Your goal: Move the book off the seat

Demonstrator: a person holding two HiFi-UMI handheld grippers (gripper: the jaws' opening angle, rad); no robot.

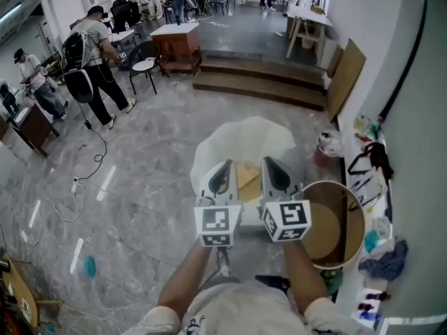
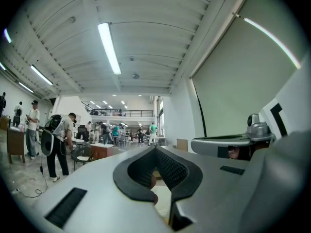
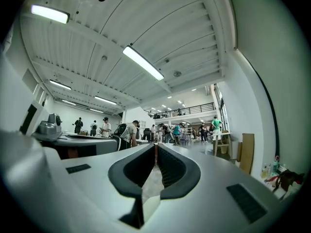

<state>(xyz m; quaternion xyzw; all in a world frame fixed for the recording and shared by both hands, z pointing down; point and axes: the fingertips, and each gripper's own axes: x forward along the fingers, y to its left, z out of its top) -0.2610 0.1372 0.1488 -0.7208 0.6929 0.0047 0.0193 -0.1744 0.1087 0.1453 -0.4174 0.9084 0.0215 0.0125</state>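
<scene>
Left gripper (image 1: pixel 223 167) at book's (image 1: pixel 246 180) 9 o'clock, right gripper (image 1: pixel 269 165) at 3, jaws pressed together, likely bracketing it on seat (image 1: pixel 253 135) before a grab

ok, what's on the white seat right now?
A tan book lies on the seat, showing between the left gripper and the right gripper in the head view. Both cover its side edges, so its full outline is hidden.
</scene>
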